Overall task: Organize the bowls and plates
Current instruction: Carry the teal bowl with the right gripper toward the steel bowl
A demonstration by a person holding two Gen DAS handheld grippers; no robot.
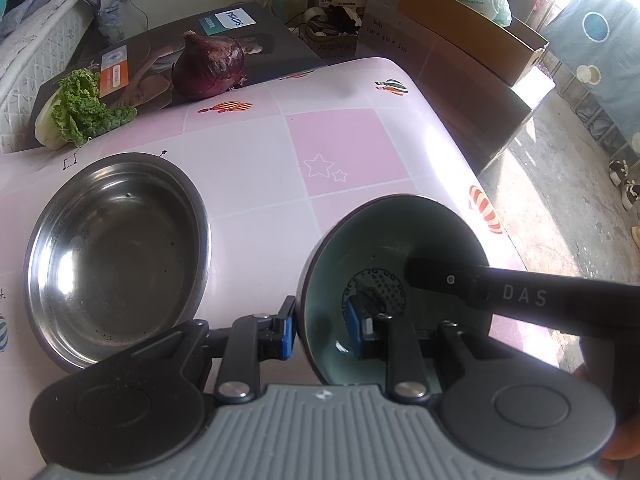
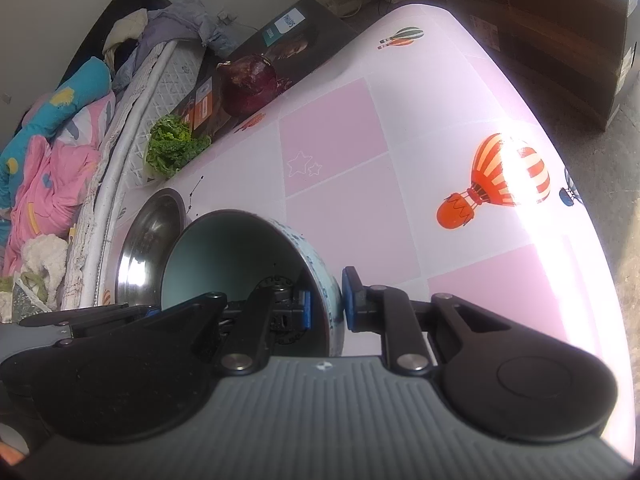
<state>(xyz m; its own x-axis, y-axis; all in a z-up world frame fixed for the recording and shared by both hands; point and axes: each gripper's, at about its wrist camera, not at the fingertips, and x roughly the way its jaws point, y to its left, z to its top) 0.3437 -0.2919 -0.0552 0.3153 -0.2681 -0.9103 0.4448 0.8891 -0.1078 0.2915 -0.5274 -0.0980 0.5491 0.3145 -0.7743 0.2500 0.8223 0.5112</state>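
Both the left tongs point(image 1: 320, 330) and the right tongs point(image 2: 326, 304) pinch opposite walls of the tilted ceramic bowl point(image 1: 384, 248) between them, with the steel bowl point(image 1: 116, 256) resting on the surface point(image 1: 336, 148) just left of the left tongs.

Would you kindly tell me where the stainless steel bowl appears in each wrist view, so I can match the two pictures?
Left wrist view: the stainless steel bowl fills the lower left, on the pink table, left of the ceramic bowl.
Right wrist view: the stainless steel bowl is at left centre, partly hidden behind the ceramic bowl.
Shared landmark: the red onion at the table's far edge.
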